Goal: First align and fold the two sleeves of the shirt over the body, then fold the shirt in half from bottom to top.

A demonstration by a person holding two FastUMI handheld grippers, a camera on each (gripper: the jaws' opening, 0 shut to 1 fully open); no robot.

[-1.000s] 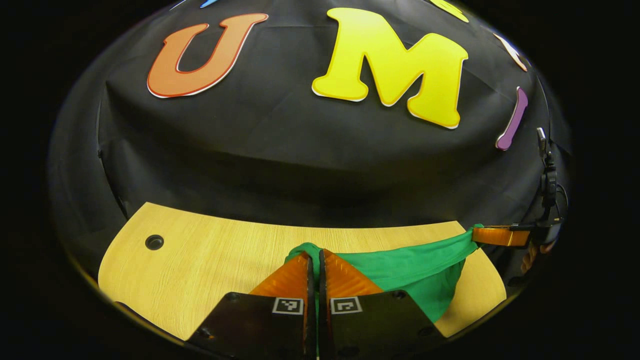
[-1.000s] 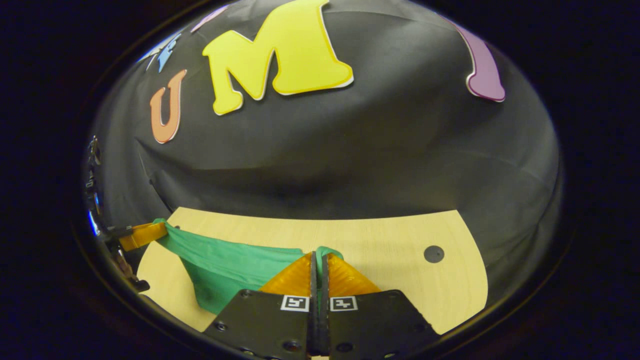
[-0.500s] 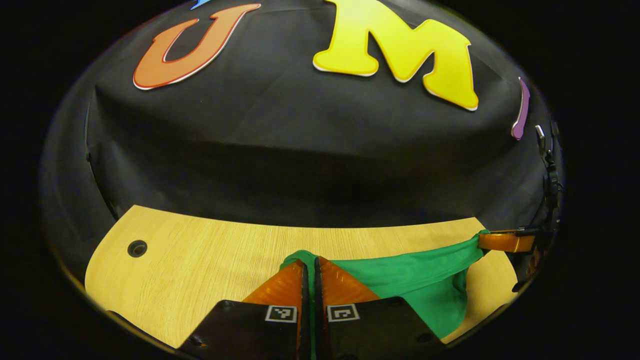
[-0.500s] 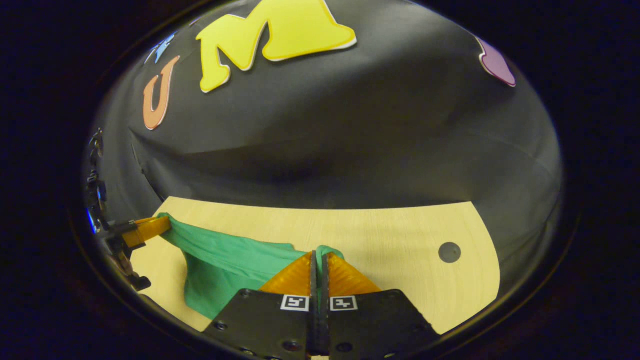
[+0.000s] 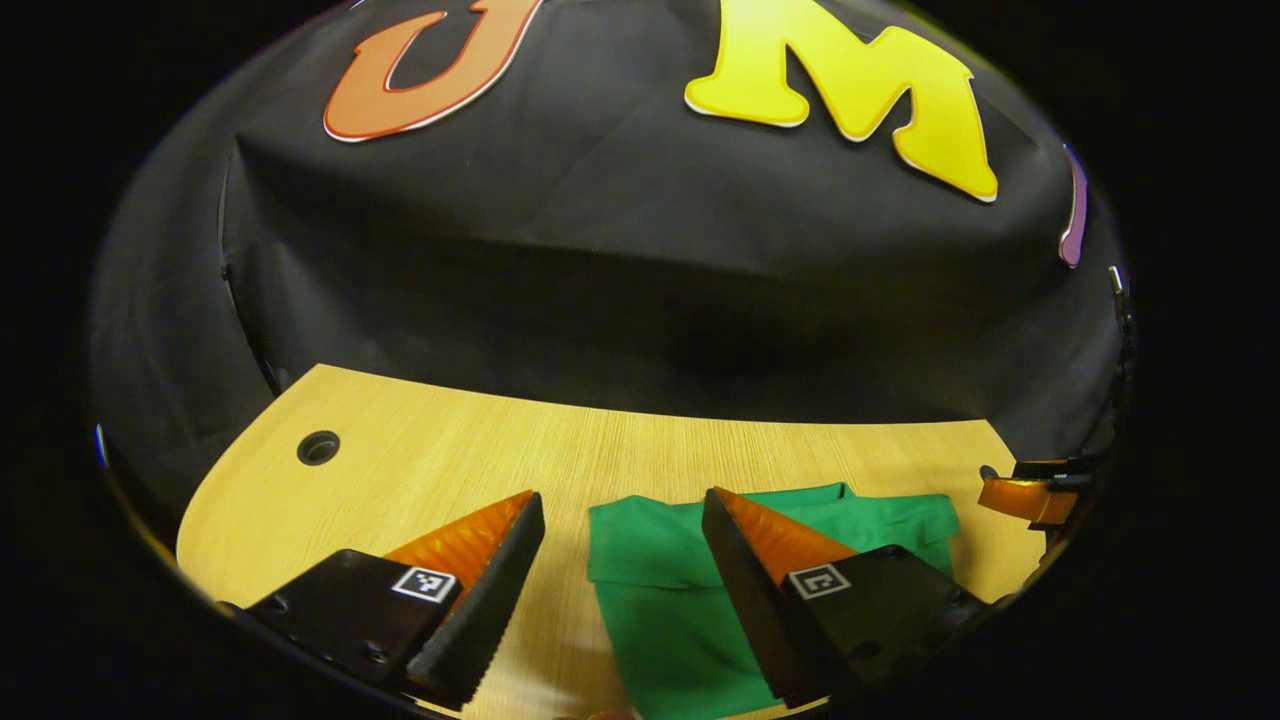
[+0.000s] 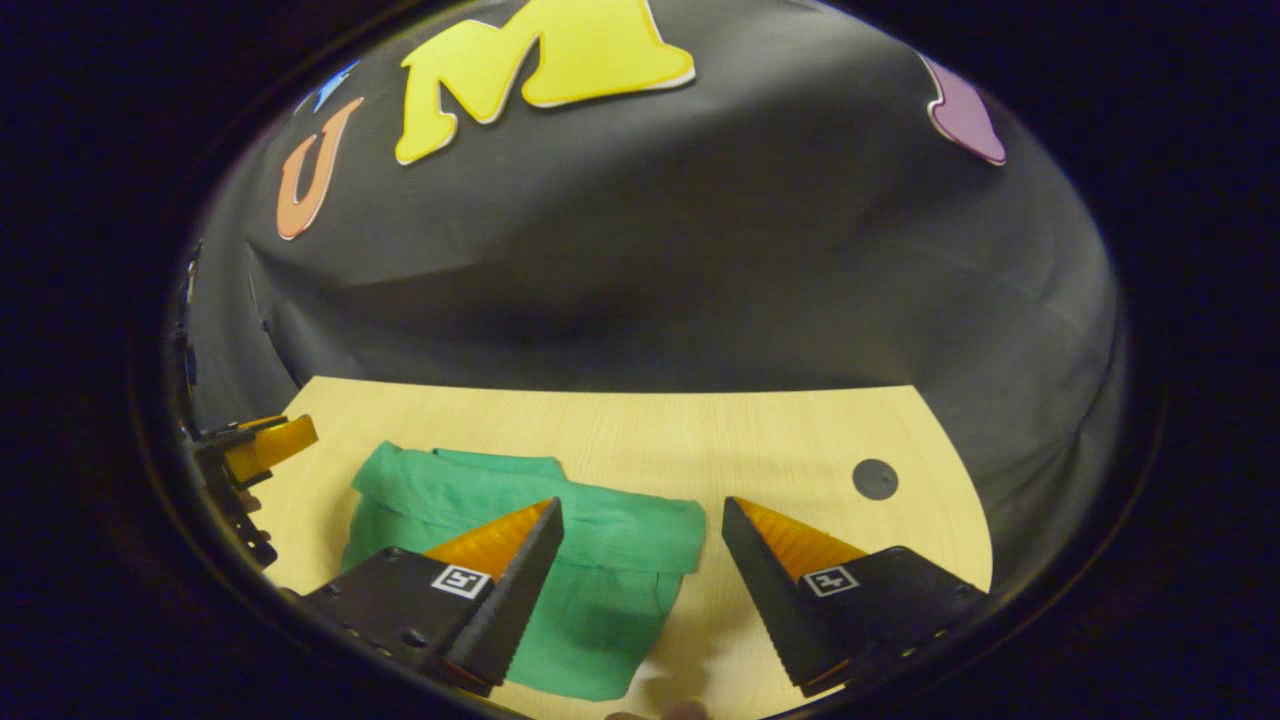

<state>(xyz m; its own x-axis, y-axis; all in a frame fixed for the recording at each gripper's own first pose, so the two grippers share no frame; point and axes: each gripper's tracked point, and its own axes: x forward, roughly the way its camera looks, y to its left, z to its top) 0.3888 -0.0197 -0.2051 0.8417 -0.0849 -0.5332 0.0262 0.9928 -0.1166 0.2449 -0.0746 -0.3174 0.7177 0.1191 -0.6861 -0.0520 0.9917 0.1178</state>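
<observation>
The green shirt (image 5: 655, 560) lies folded flat on the light wooden table (image 5: 450, 470), with its folded-over edge facing the far side. In the left gripper view my left gripper (image 5: 622, 495) is open just above the shirt's left end, holding nothing. My right gripper (image 6: 641, 502) is also open, over the shirt's (image 6: 610, 560) right end in the right gripper view, with nothing between its fingers. Each gripper also appears at the edge of the other's view, the right gripper (image 5: 1030, 495) and the left gripper (image 6: 255, 448).
The table (image 6: 700, 440) has a round cable hole (image 5: 318, 447) near its far left corner and another cable hole (image 6: 875, 479) near its far right. The booth's black cloth wall rises right behind the table's far edge.
Both grippers have let go of the shirt's edge and opened. The cloth that hung stretched between them now lies folded on the table.
</observation>
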